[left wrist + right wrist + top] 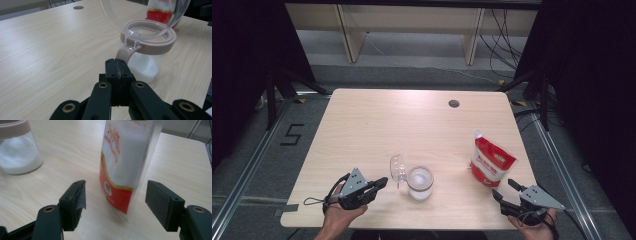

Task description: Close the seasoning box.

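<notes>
On the worktop (pixel 362 125), near its front edge and about midway along it, stands a glass jar (pixel 420 183) with a pale pink collar, partly filled with white grains; its clear domed lid (pixel 397 169) is swung open on the hinge and tilts up on the jar's left side. The left gripper (pixel 382 182) lies low over the front-left part of the worktop, held in the person's left hand (pixel 341 212), its tips pointing toward the jar and just short of the lid's hinge. In the left gripper view its two black jaws are pressed flat together with nothing between them, the pink hinge tab right beyond their tips. A red and white pouch (pixel 491 162) with a spout at its top corner stands upright toward the front-right corner, well apart from the jar. The right gripper (pixel 504 191) sits close to the front-right corner in the right hand (pixel 534 227), aimed at the pouch. In the right gripper view its jaws stand wide apart, the pouch ahead between them, untouched by either pad
</notes>
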`<state>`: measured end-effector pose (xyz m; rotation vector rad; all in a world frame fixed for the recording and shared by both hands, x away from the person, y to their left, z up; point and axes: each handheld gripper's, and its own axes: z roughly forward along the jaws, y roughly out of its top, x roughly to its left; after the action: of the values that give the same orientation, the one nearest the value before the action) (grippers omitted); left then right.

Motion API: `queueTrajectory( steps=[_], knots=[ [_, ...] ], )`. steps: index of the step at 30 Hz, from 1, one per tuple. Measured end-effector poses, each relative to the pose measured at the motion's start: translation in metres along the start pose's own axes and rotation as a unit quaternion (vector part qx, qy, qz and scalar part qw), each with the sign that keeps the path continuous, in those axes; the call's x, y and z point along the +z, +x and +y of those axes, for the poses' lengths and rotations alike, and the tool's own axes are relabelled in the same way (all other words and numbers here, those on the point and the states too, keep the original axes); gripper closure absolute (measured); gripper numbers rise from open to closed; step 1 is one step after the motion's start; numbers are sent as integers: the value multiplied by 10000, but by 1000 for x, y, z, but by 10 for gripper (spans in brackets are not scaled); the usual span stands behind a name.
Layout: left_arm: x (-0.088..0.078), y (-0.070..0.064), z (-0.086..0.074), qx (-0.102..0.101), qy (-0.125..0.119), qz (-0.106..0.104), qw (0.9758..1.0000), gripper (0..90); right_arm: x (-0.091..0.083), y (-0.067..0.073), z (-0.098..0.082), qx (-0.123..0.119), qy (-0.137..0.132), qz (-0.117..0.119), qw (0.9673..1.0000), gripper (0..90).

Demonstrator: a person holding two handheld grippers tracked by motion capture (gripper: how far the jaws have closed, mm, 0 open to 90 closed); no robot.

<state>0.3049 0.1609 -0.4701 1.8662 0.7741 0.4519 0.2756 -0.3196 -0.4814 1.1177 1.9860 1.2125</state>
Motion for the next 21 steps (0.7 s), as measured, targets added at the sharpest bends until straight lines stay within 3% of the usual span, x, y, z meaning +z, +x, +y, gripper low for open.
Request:
queueTrajectory(
  steps=[2, 5, 6, 8, 13, 14, 15, 17, 21],
  knots=[
    [1, -2, 2, 18, -36, -69, 10000, 894, -1, 1, 0, 94, 17, -43, 9999, 336],
    [1, -6, 4, 21, -18, -71, 10000, 895, -1, -2, -1, 26, -32, -53, 10000, 336],
    [1, -8, 6, 151, -38, -153, 9998, 895, -1, -2, -1, 0, -27, -59, 10000, 336],
    [3, -12, 7, 20, -64, -165, 9998, 895, -1, -2, 0, -3, -32, -52, 10000, 338],
    [5, -14, 11, 129, -128, -187, 9997, 895, -1, -1, 0, 29, -35, -2, 10000, 339],
    [5, -16, 11, 62, -135, -194, 9997, 895, -1, -2, 0, 23, -33, -3, 10000, 339],
    [5, -15, 12, 180, -132, -213, 9995, 895, -1, -2, 0, 7, -26, -5, 10000, 339],
    [7, -18, 13, 128, -165, -208, 9996, 894, -1, 0, 0, 106, 8, -57, 9999, 339],
    [8, -20, 15, 121, -162, -244, 9995, 895, -2, 0, 0, 49, 56, -76, 9999, 340]
  ],
)
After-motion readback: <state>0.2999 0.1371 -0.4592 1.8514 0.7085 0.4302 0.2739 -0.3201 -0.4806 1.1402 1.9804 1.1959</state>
